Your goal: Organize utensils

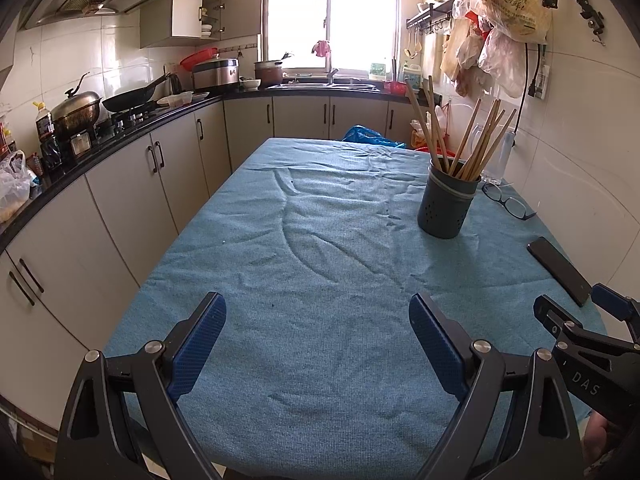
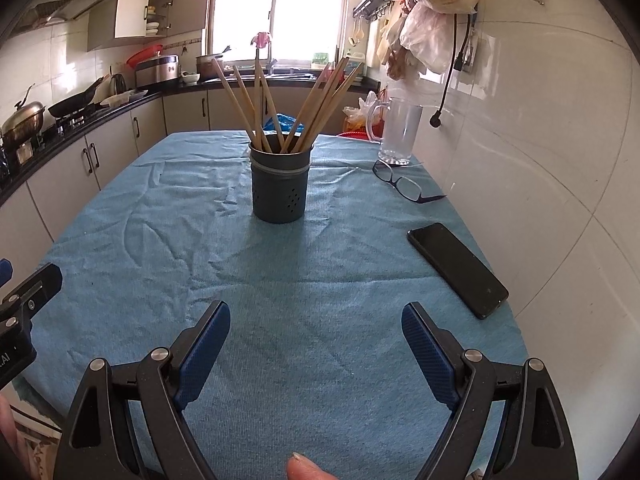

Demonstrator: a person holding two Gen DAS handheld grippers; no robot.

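Observation:
A dark grey perforated utensil holder (image 1: 447,204) (image 2: 280,182) stands upright on the blue tablecloth (image 1: 312,264) (image 2: 280,280), filled with several wooden chopsticks (image 1: 476,140) (image 2: 280,100) that fan out of its top. My left gripper (image 1: 318,312) is open and empty, low over the near part of the cloth, well short and left of the holder. My right gripper (image 2: 316,320) is open and empty, near the table's front edge, facing the holder from a distance. The right gripper's body shows at the right edge of the left wrist view (image 1: 580,328).
A black phone (image 2: 458,268) (image 1: 560,270) lies on the cloth at the right. Blue-framed glasses (image 2: 404,184) (image 1: 506,200) and a clear glass jug (image 2: 398,132) stand behind it by the tiled wall. Kitchen cabinets and a counter run along the left.

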